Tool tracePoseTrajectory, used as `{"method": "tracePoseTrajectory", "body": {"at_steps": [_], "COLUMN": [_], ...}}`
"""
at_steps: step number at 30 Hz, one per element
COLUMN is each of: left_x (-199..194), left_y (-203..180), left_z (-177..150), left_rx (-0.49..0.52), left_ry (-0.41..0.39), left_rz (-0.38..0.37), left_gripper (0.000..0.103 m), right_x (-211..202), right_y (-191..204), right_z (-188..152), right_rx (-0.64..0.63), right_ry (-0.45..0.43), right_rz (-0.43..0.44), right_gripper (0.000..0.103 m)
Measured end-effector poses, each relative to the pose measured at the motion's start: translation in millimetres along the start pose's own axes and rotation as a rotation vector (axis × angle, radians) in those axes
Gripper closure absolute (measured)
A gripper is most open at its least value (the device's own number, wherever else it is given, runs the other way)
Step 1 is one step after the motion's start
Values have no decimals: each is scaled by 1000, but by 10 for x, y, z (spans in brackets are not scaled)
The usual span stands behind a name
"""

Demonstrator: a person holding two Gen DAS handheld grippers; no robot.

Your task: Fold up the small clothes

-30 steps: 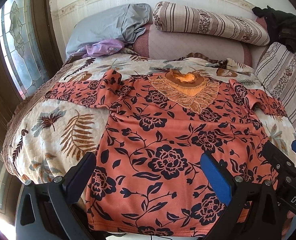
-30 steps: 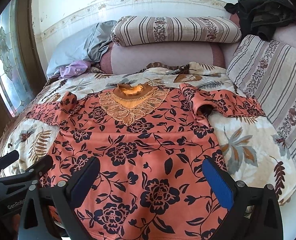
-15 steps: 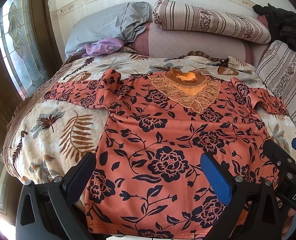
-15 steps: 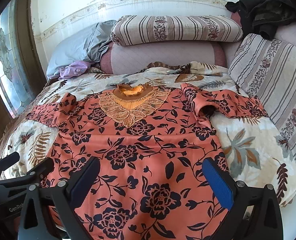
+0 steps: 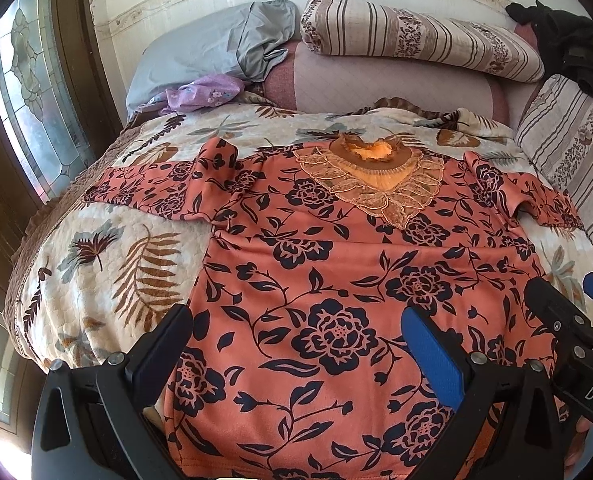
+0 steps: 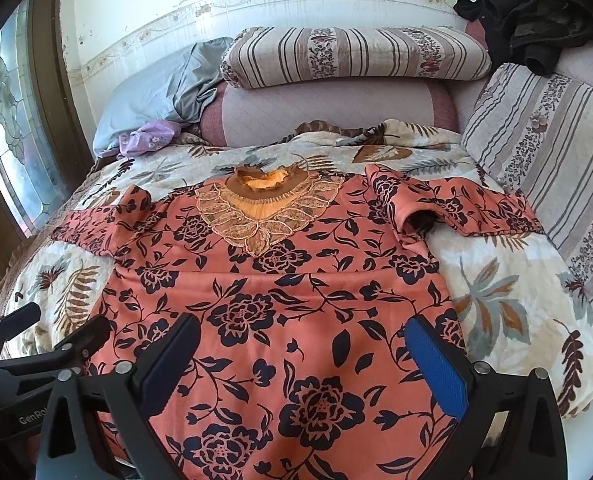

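Note:
An orange blouse with dark flowers [image 5: 316, 280] lies spread flat, front up, on the bed, sleeves out to both sides and a lace collar [image 5: 372, 178] at the far end. It also shows in the right wrist view [image 6: 280, 300]. My left gripper [image 5: 296, 340] is open and empty, above the hem's left half. My right gripper [image 6: 302, 344] is open and empty, above the hem's right half. Each gripper shows at the edge of the other's view: the right one [image 5: 568, 320] and the left one [image 6: 36, 340].
The bed has a cream leaf-print quilt [image 5: 108, 264]. A grey pillow [image 5: 216, 44], a purple cloth [image 5: 204, 94] and striped cushions [image 6: 352, 56] lie at the head. A dark garment [image 6: 536, 20] sits at the far right. A stained-glass window [image 5: 28, 108] stands left.
Both grippers have drawn back slightly toward the hem and a little left. The blouse has not moved. Both stay open.

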State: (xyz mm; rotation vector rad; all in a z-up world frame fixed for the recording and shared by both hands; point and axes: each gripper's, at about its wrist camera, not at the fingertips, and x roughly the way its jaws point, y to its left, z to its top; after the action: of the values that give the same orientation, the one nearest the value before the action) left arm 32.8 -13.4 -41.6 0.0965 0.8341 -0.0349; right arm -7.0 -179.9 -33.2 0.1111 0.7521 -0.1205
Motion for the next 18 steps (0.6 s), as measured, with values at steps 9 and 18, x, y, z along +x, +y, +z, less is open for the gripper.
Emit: {"method": "tracePoseTrajectory", "body": {"at_steps": [9, 18], "left_x": [181, 680], "left_y": [-62, 2], "left_z": [76, 226], "left_rx": [11, 50], "left_ry": [20, 60], "left_rz": [5, 6], "left_gripper": [0, 0], "right_x": [180, 426], "right_y": [-62, -728], "right_z": [61, 76], "right_rx": [9, 150], "right_ry": [18, 24], "right_rz": [10, 169], "right_gripper": [0, 0]}}
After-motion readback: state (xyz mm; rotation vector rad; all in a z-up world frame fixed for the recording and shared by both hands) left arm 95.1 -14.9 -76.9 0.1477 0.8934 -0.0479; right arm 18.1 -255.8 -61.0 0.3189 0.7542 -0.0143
